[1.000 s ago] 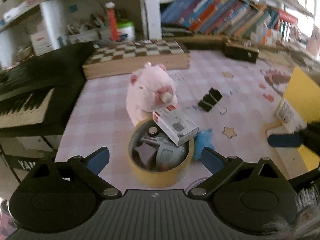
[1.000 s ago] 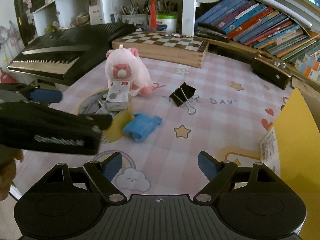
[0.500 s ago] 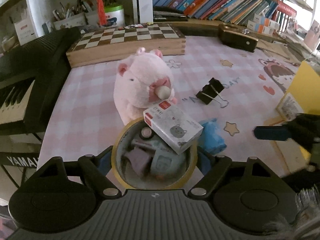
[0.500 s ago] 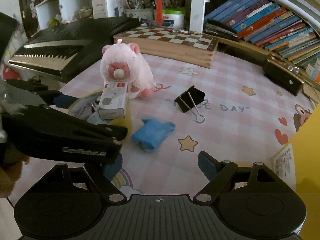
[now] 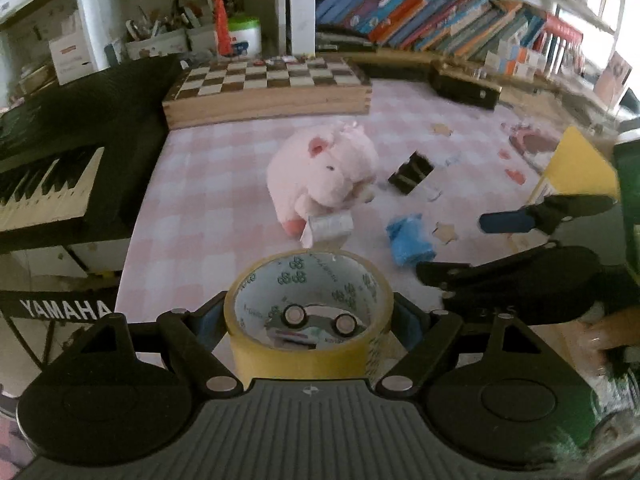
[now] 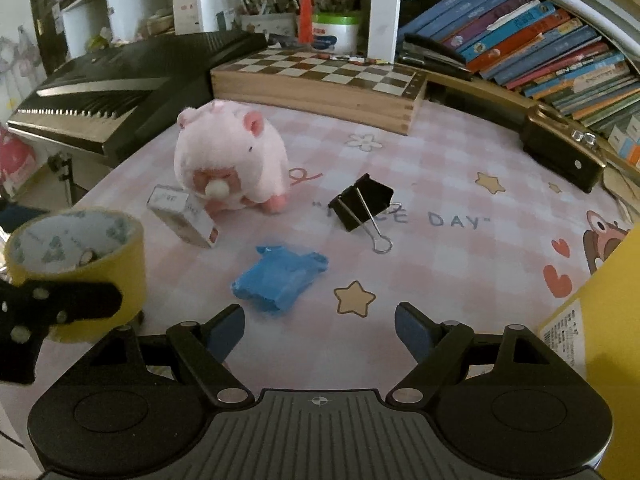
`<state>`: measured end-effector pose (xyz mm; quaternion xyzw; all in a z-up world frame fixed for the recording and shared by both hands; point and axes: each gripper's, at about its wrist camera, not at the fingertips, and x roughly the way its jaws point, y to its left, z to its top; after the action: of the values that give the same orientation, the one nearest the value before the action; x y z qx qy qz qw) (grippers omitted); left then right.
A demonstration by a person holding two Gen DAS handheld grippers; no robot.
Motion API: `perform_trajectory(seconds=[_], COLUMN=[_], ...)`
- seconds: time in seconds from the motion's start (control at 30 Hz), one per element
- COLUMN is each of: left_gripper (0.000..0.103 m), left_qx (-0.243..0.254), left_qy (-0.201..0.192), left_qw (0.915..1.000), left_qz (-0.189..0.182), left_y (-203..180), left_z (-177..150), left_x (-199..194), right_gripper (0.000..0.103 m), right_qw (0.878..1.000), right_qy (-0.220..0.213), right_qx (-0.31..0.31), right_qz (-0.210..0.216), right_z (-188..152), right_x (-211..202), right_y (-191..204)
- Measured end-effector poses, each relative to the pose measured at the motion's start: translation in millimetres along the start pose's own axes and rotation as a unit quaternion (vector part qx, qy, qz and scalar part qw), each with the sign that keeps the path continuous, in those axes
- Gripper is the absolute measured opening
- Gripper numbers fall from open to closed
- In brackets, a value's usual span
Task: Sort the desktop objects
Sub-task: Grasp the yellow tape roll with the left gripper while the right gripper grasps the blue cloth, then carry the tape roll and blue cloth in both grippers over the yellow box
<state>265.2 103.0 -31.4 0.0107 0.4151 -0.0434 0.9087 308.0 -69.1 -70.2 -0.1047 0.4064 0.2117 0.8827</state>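
Observation:
My left gripper [image 5: 308, 318] is shut on a yellow tape roll [image 5: 304, 356], its pads pressed against the roll's two sides. The roll is lifted off the pink checked mat [image 6: 440, 184] and also shows in the right wrist view as the tape roll [image 6: 84, 276]. Small grey items show through its hole. A small white box [image 6: 182, 216] lies on the mat against a pink plush pig [image 6: 232, 156]. A crumpled blue piece [image 6: 280, 278] and a black binder clip [image 6: 360, 202] lie nearby. My right gripper [image 6: 320, 328] hangs open just short of the blue piece, with nothing between its fingers.
A wooden chessboard box [image 6: 320, 80] stands at the back, with a black keyboard [image 6: 100, 92] at the left edge. A black case [image 6: 560, 152] and a row of books [image 6: 540, 40] line the right rear. A yellow box [image 6: 608, 320] rises at the near right.
My left gripper has closed on the tape roll and raised it. The white box that leaned on the roll's rim now lies on the mat by the pig. My right gripper has edged forward.

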Motion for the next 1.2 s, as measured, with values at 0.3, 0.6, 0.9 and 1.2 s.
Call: perform_trajectory(seconds=[0.3,0.6,0.9,1.2], left_gripper=[0.08,0.08,0.08,0.08], left_qx=[-0.044,-0.062,-0.054,-0.042], left_qy=[-0.045,-0.047,-0.064,-0.114], left_qw=[0.998,0.9967,0.9964,0.9926], left_qz=[0.002,0.021,0.012,0.0], left_y=[4,7,-1,-15], left_z=[-3,-11,-10,-13], left_x=[-41,-50,-58,-92], right_gripper=[0.084,0.03,0.029,0.028], right_qw=[0.999,0.998,0.998,0.997], right_qy=[-0.014,-0.01,-0.027,-0.07], right_qx=[-0.019,-0.033,-0.027,0.008], right_qz=[0.037,0.047,0.048,0.044], right_z=[10,14,11,3], right_x=[9,25,0,-63], right_y=[10,15,10,-2])
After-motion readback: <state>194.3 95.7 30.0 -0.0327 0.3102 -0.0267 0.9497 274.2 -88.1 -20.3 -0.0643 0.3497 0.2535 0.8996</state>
